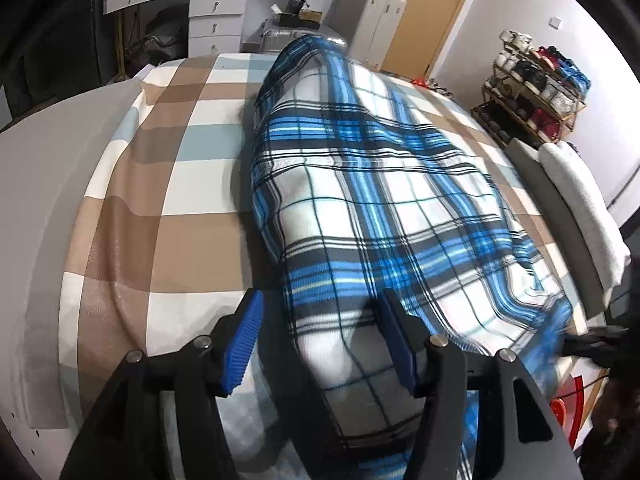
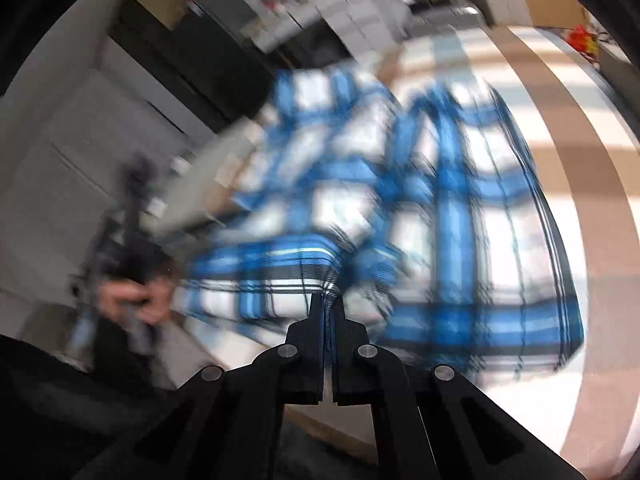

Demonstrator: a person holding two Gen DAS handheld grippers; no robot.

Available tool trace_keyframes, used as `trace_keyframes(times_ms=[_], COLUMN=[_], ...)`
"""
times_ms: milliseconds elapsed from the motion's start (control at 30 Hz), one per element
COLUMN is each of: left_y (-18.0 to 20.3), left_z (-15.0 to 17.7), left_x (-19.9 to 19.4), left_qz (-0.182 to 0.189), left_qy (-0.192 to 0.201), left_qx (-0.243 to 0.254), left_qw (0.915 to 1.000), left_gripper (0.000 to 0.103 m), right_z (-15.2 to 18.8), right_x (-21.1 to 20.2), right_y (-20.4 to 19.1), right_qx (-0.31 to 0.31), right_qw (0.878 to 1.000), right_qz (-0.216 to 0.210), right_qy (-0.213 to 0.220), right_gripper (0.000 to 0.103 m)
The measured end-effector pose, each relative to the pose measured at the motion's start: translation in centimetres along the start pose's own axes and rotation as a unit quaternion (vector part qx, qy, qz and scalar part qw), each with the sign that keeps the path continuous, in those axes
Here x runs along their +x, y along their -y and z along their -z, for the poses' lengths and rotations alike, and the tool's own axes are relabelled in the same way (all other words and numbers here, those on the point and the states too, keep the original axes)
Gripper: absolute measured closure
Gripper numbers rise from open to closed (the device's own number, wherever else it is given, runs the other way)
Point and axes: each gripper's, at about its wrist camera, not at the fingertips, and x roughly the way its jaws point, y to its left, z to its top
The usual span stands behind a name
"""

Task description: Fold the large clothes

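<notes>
A large blue, white and black plaid cloth (image 1: 360,184) lies lengthwise on a bed covered by a brown, white and pale blue check sheet (image 1: 160,168). My left gripper (image 1: 320,340) hovers over the cloth's near end. Its blue pads (image 1: 244,340) stand apart with a raised fold of the plaid between them, and a gap shows beside the left pad. In the blurred right wrist view, my right gripper (image 2: 330,294) is shut on a pinched edge of the plaid cloth (image 2: 440,208), which is lifted and drawn taut. A person's hand (image 2: 132,296) shows at the left, blurred.
A shoe rack (image 1: 532,88) stands against the wall at the right. White drawers (image 1: 216,12) and boxes sit beyond the far end of the bed. A grey board with a white folded towel (image 1: 580,200) runs along the bed's right side.
</notes>
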Motion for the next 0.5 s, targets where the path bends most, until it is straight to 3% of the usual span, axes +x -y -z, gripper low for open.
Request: trace_keyframes(times_ms=[67, 133, 167, 200, 300, 433, 467, 500], left_y=[0.6, 1.3, 1.6, 1.9, 2.4, 2.3, 2.3, 2.3], left_z=[0.4, 0.9, 1.2, 1.4, 1.5, 1.1, 1.1, 1.0], left_x=[-0.8, -1.1, -1.4, -1.6, -1.7, -1.5, -1.5, -1.6], left_qz=[-0.001, 0.000, 0.000, 0.001, 0.006, 0.012, 0.011, 0.010], left_qy=[0.004, 0.003, 0.004, 0.005, 0.009, 0.010, 0.011, 0.012], left_qx=[0.016, 0.034, 0.043, 0.051, 0.062, 0.052, 0.049, 0.047], left_qw=[0.9999, 0.9994, 0.9991, 0.9987, 0.9980, 0.9985, 0.9987, 0.9987], left_gripper=[0.049, 0.049, 0.049, 0.049, 0.049, 0.049, 0.049, 0.049], right_z=[1.0, 1.4, 1.4, 1.3, 0.8, -0.7, -1.0, -1.0], right_x=[0.2, -0.1, -0.4, -0.8, -1.7, 0.3, 1.2, 1.4], right_y=[0.6, 0.7, 0.7, 0.6, 0.7, 1.0, 1.0, 1.2], right_qx=[0.014, 0.030, 0.036, 0.039, 0.045, 0.063, 0.074, 0.083], right_qw=[1.000, 0.999, 0.998, 0.997, 0.992, 0.991, 0.991, 0.991], right_qz=[0.002, -0.023, -0.043, -0.061, -0.112, -0.111, -0.110, -0.109], right_qy=[-0.018, -0.015, -0.010, -0.003, 0.031, 0.025, 0.015, 0.009], right_gripper=[0.094, 0.078, 0.056, 0.046, 0.046, 0.046, 0.050, 0.068])
